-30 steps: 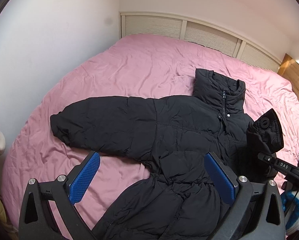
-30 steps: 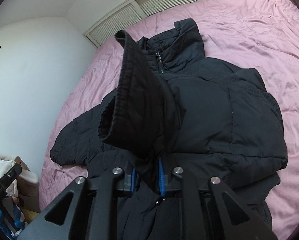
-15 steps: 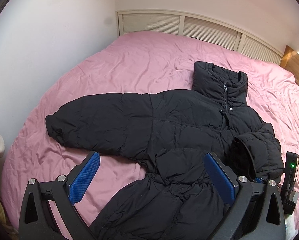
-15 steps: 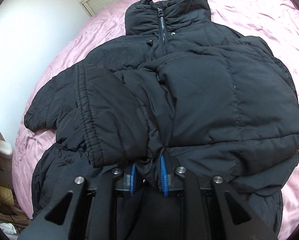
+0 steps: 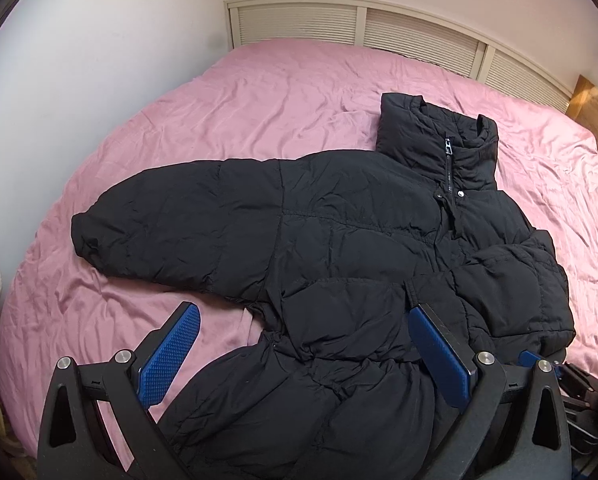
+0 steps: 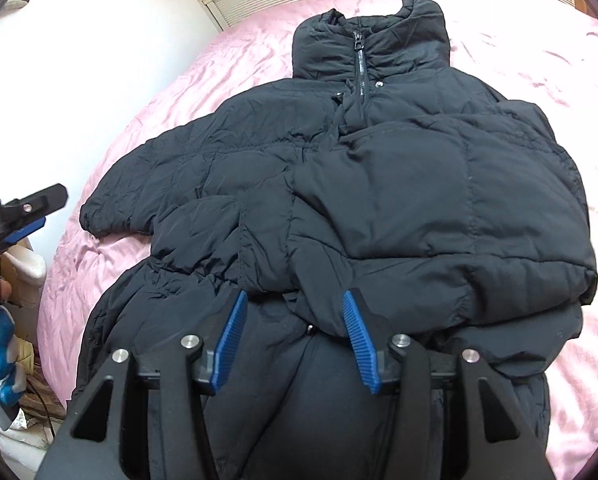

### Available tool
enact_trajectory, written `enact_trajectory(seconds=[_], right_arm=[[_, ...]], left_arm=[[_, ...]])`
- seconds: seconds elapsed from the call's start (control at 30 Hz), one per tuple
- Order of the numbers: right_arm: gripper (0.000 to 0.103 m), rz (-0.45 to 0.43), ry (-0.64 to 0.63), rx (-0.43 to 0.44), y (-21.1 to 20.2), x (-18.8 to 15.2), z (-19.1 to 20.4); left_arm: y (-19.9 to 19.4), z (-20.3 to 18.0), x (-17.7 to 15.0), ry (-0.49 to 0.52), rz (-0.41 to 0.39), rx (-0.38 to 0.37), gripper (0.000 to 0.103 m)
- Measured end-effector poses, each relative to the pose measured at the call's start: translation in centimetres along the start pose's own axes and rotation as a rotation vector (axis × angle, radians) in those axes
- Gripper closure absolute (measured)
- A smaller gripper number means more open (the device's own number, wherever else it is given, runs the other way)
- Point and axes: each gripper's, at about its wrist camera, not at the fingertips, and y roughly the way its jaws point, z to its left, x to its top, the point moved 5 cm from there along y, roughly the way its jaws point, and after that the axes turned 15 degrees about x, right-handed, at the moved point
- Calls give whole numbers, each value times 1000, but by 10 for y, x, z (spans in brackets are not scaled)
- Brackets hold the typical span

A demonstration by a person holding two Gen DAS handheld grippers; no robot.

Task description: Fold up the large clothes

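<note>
Both tongs are seen spread, nothing held: left gripper (image 5: 303, 350), right gripper (image 6: 297, 338), hovering over the hem. Jacket (image 6: 379, 184) lies face-up on the bed (image 5: 259, 92), one sleeve (image 6: 439, 208) laid across the chest. Judged puffy, light, slippery, springy; best pinched at a cuff (image 5: 87, 236). Hem is cut off below.

Bed (image 5: 283, 92) is covered by wrinkled pink sheet (image 5: 147, 184). Black puffer jacket (image 5: 339, 248) is laid flat directly on it, collar toward slatted headboard (image 5: 419, 38), one sleeve spread out, the other folded over the chest.
</note>
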Motion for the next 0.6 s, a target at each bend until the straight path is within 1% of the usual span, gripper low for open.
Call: enact_trajectory(seconds=[0.07,0.13,0.2,0.27,0.33,0.43,0.5,0.6], right_arm=[[54,-37,0,-21,-18,9,-10],[52,-76,6,-62,-36,21,-27],[48,-96,12,-113,-47,34,-48],[48,-99,11,-166,-53,45,-69],[48,-91,1,-206,-54,53,-88],[48,-62,19,-214,-45,57,-112],[48,-34,21,-208,-34,53,-123],[47,10,10,-197,-13,39,-132]], left_arm=[[5,-14,0,5,3,-14,1],[11,-34,0,25,3,-22,1],[17,-56,-1,43,5,-34,1],[24,-81,-2,59,17,-65,1],[30,-106,-3,82,14,-86,1],[41,-144,-5,112,16,-118,1],[52,-164,-9,135,21,-125,2],[74,-184,-21,157,52,-113,3]])
